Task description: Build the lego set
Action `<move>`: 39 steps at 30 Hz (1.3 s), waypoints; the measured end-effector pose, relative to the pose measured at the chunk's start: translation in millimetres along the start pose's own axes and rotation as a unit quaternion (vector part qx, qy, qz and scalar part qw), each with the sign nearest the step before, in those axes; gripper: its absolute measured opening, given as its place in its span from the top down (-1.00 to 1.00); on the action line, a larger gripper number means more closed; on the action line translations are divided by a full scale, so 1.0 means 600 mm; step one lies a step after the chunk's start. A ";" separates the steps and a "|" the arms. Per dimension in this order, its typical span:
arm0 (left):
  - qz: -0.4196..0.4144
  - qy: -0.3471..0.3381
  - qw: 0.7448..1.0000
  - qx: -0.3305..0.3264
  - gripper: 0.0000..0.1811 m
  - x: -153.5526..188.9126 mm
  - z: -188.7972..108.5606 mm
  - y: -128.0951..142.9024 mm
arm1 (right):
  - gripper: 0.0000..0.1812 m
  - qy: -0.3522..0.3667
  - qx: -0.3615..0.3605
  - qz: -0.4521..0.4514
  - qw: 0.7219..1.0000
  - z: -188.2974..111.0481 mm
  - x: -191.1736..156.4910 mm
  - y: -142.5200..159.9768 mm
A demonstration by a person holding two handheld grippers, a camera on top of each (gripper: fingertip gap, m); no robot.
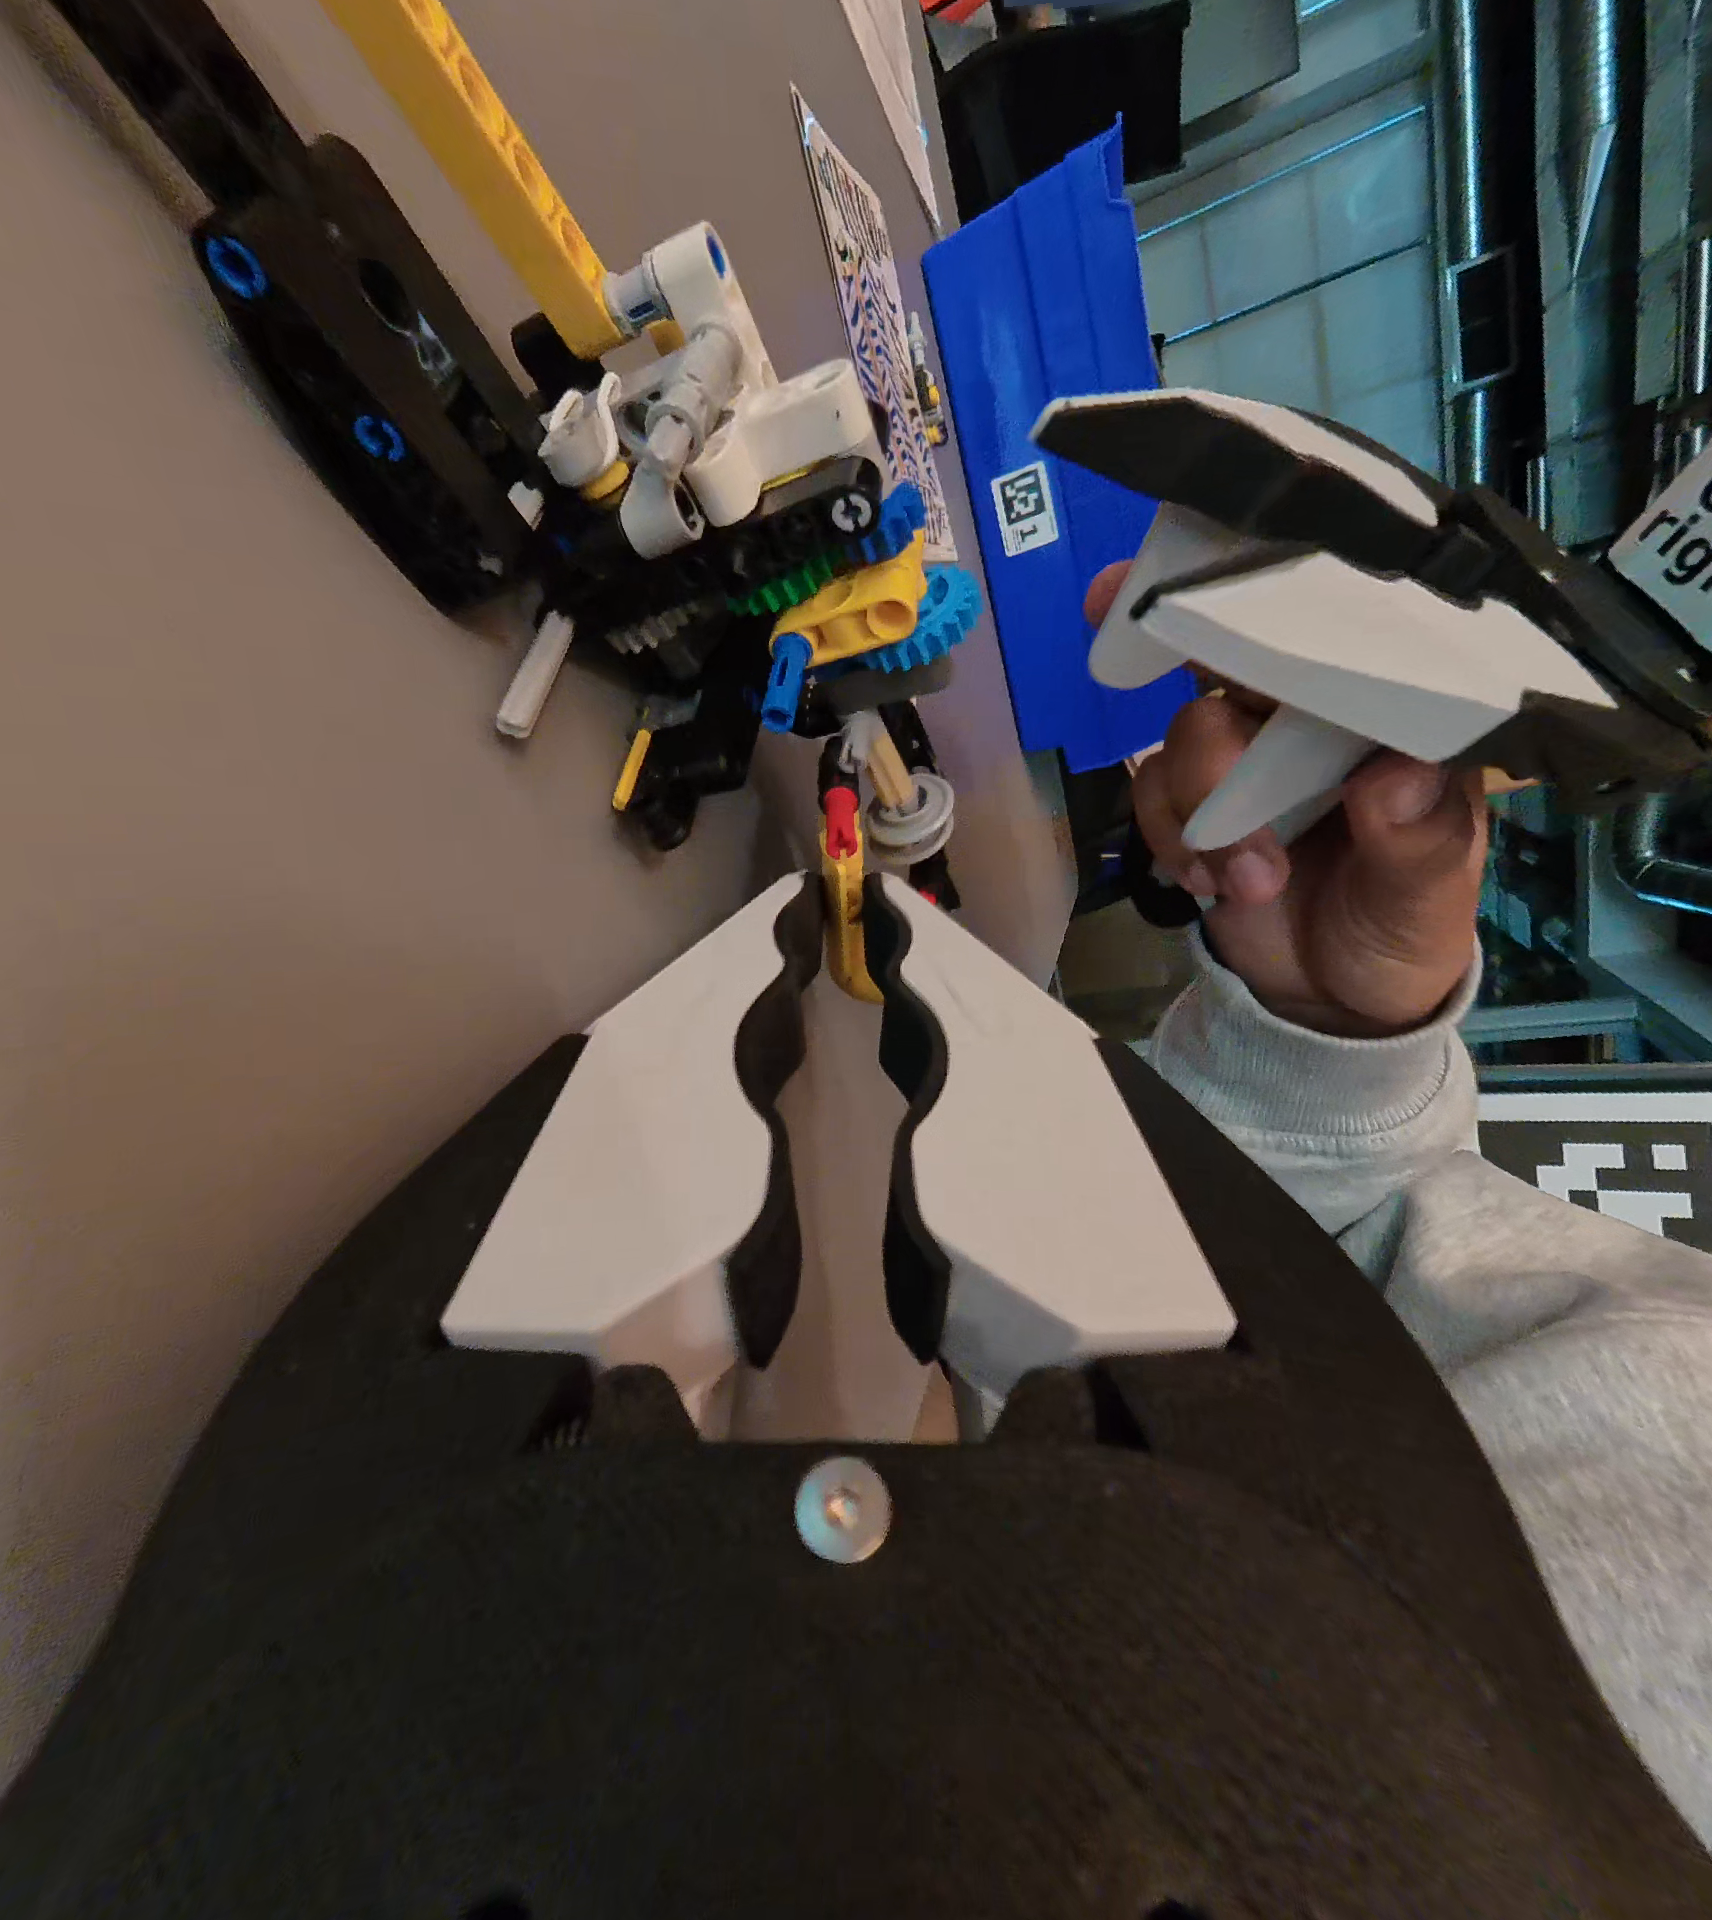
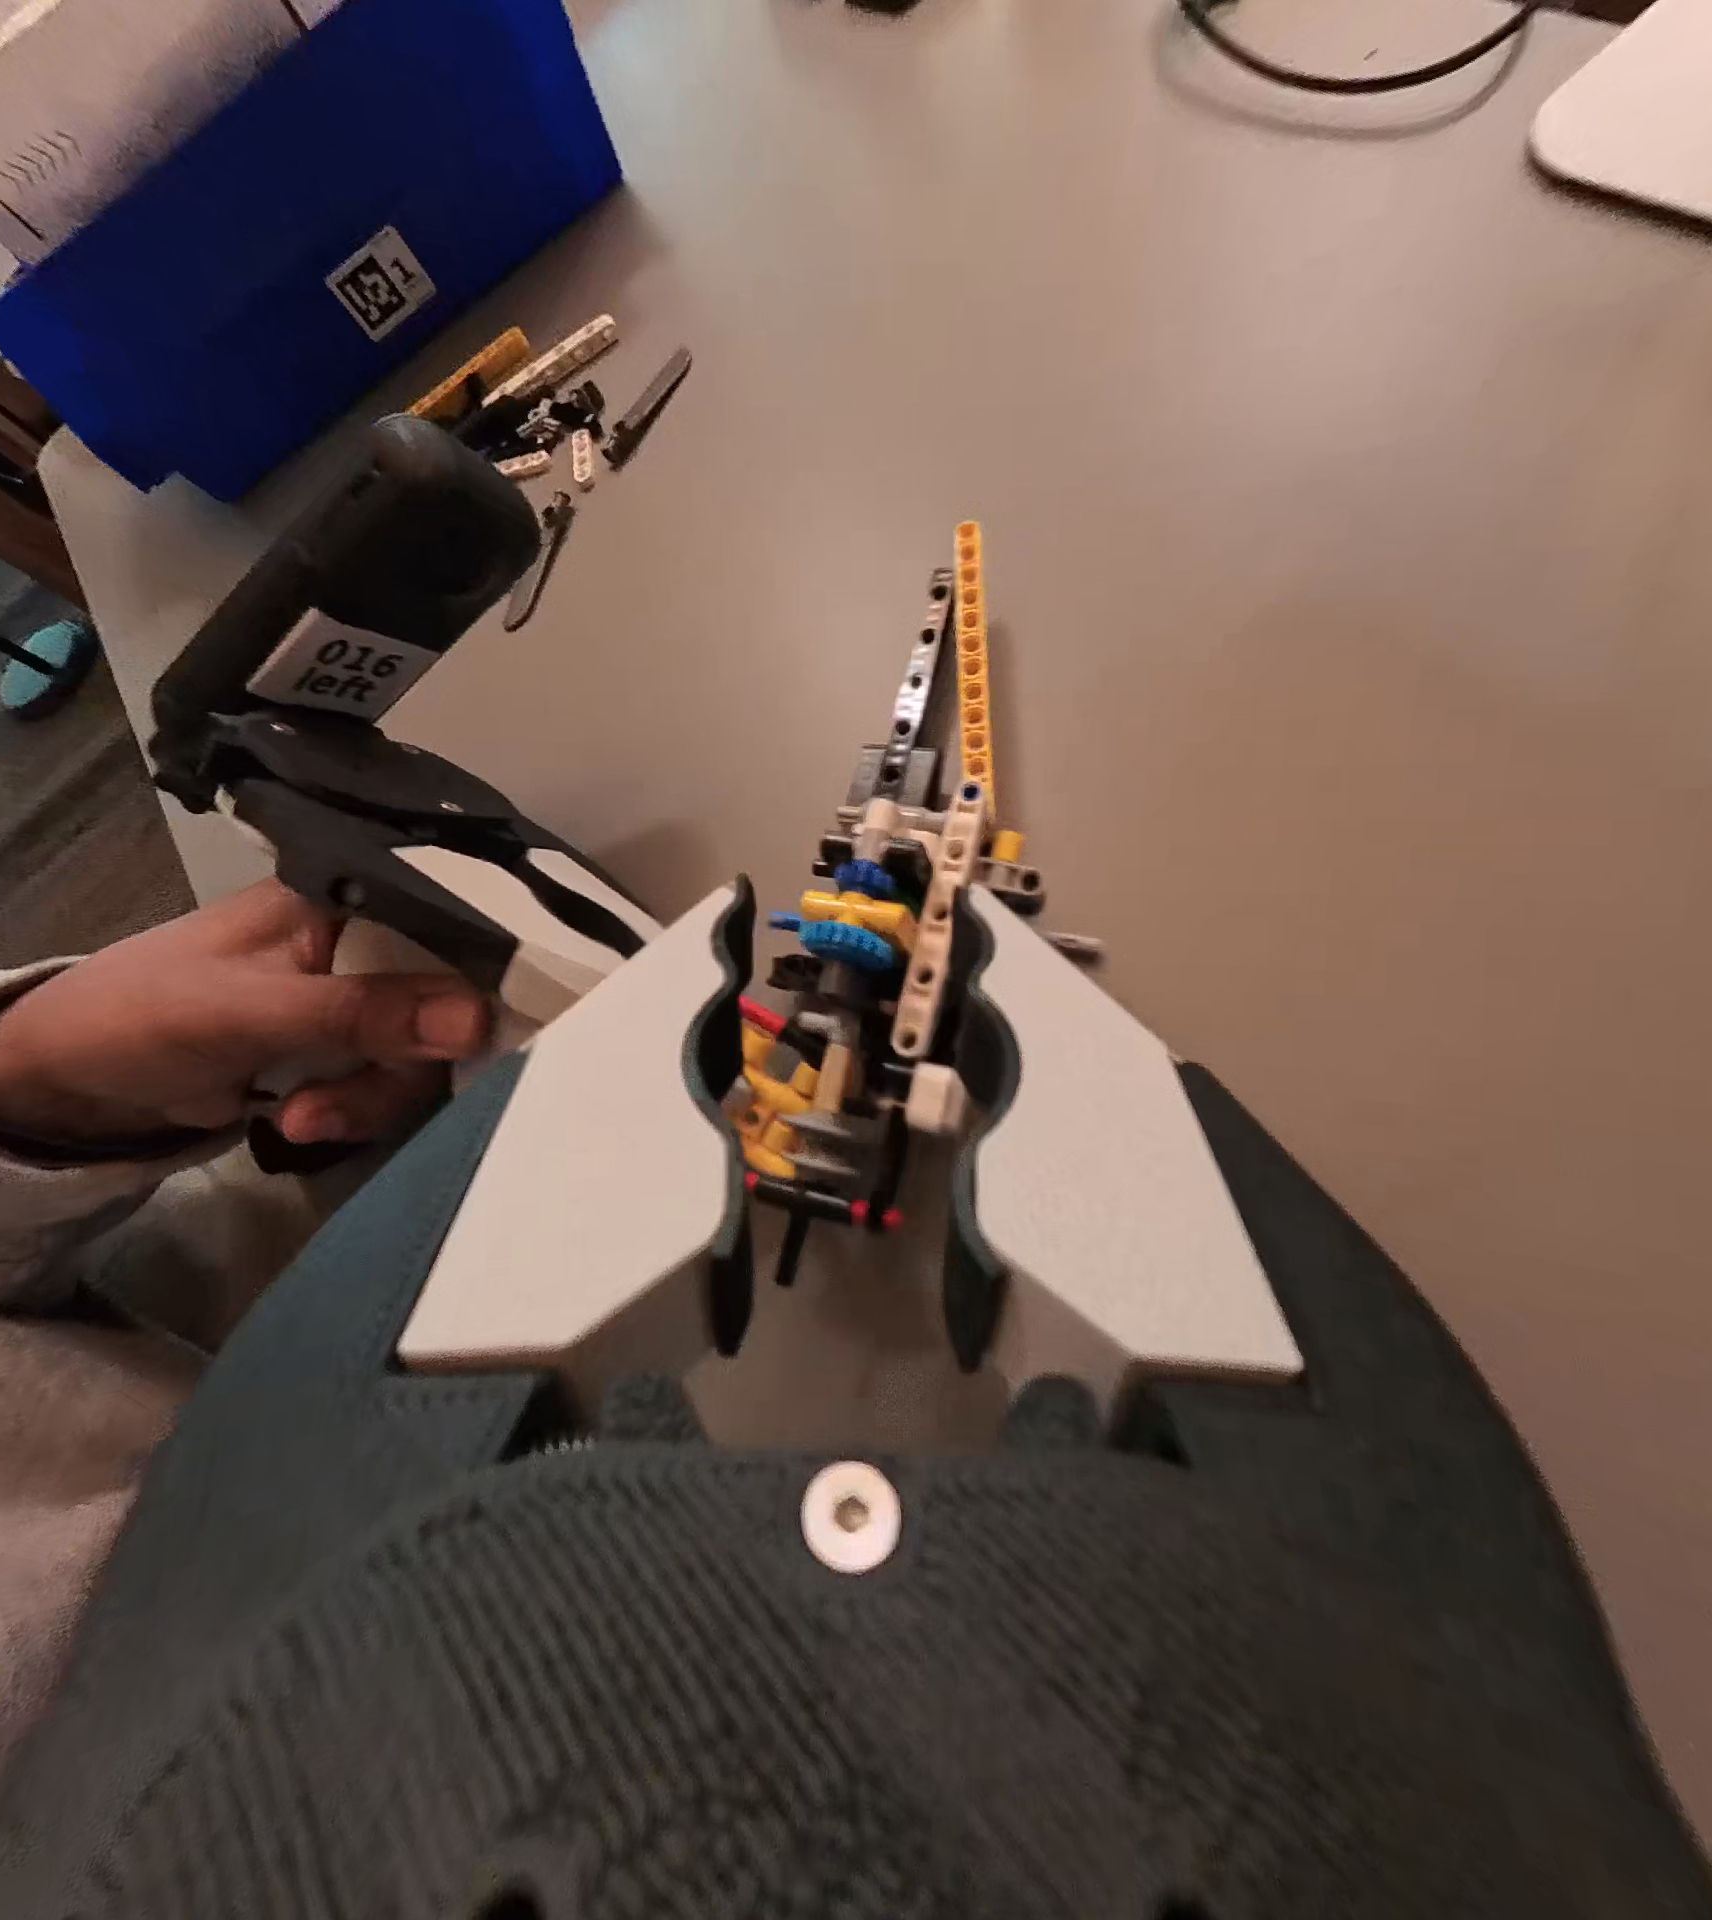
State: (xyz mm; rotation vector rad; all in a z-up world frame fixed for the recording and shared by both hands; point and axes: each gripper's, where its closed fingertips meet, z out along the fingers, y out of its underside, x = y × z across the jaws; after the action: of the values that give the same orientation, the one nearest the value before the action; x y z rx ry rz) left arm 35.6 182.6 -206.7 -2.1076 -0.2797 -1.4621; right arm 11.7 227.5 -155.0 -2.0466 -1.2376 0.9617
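The lego model [image 1: 727, 499], a black, white and yellow frame with blue and green gears and a long yellow beam, lies on the grey table [image 1: 156, 935]. My left gripper [image 1: 844, 894] is shut on a yellow piece [image 1: 850, 940] with a red pin at the model's near end. My right gripper [image 1: 1075, 535], held in a hand, hovers apart from the model. In the right wrist view it [image 2: 857, 899] is open and looks down on the model [image 2: 971, 665] between its fingers. The left gripper [image 2: 603, 925] comes in from the left, its tips hidden there.
A blue bin [image 2: 312, 239] with a square marker stands at the table's far left corner, with loose lego parts [image 2: 551, 405] beside it. A printed sheet [image 1: 873, 312] lies by the bin. A white flat object [image 2: 1683, 135] and a black cable [image 2: 1351, 62] lie far right. My hands' fingertips stand some 7 cm from each other.
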 end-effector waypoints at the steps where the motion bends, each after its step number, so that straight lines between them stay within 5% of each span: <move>1: 0.000 0.000 1.000 0.000 0.94 0.000 0.000 0.000 | 0.60 0.002 0.002 0.000 1.000 -0.008 0.008 0.001; 12: -0.009 0.023 0.998 0.053 0.94 0.023 -0.056 0.001 | 0.52 0.025 0.125 0.030 0.991 -0.085 0.016 0.051; 17: -0.048 0.107 0.977 0.177 0.93 0.074 -0.107 -0.016 | 0.54 0.089 0.172 -0.068 0.979 -0.084 -0.068 0.101; 22: -0.108 0.200 0.936 0.269 0.94 0.126 -0.126 0.014 | 0.36 0.096 0.233 -0.135 0.958 -0.080 -0.166 0.089; 26: -0.159 0.247 0.920 0.259 0.94 0.158 -0.106 0.068 | 0.41 0.152 0.243 -0.209 0.935 -0.106 -0.186 0.082; 32: -0.154 0.244 0.930 0.226 0.93 0.192 -0.080 0.117 | 0.54 0.123 0.255 -0.223 0.933 -0.144 -0.215 0.091; 39: -0.140 0.271 0.925 0.226 0.94 0.203 -0.073 0.125 | 0.42 0.080 0.292 -0.126 0.945 -0.172 -0.220 0.099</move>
State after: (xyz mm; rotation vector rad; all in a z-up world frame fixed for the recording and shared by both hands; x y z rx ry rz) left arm 82.1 79.9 -108.5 -1.2776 -0.6466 -1.8626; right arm 82.5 73.7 -101.2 -1.4327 -0.9518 0.8851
